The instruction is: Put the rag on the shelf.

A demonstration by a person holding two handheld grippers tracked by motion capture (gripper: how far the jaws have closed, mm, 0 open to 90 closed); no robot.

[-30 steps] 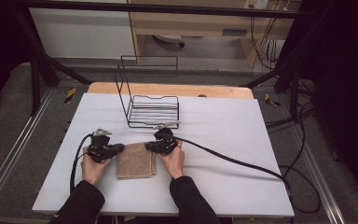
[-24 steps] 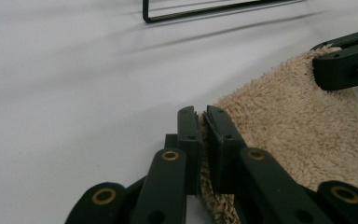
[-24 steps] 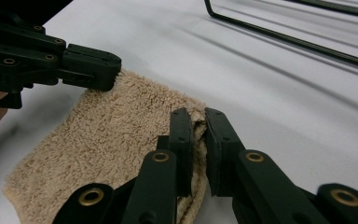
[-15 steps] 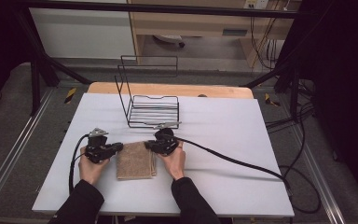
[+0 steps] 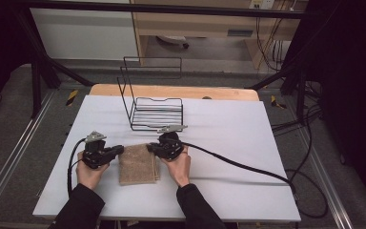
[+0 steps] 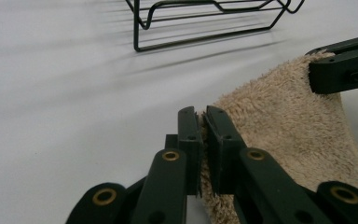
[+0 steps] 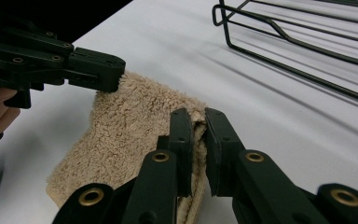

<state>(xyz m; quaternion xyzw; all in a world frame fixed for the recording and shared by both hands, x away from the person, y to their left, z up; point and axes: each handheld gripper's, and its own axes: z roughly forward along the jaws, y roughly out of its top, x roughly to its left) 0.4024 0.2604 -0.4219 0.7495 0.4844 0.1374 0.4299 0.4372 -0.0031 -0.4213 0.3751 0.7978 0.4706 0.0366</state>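
The folded beige towel point(image 5: 138, 164) lay on the white table point(image 5: 228, 133) near the wire rack point(image 5: 155, 112). It looked soft, light and limp, so I pinched its far corners: left gripper point(image 6: 204, 130) and right gripper point(image 7: 198, 133) each clamped on terry.

A white table point(image 5: 228, 143) stands on a grey carpeted floor point(image 5: 14, 138), seen from above. A strip of pale wood point(image 5: 219, 92) runs along the table's far edge. Metal rails point(image 5: 9, 162) cross the floor on the left and right sides. Beyond the far edge stand a white cabinet panel point(image 5: 83, 33) and a light wooden bench point(image 5: 195, 21). Black frame bars point(image 5: 45, 67) slant down at both far corners. The right side of the room is dark, and black cables point(image 5: 310, 191) lie looped on the floor there.
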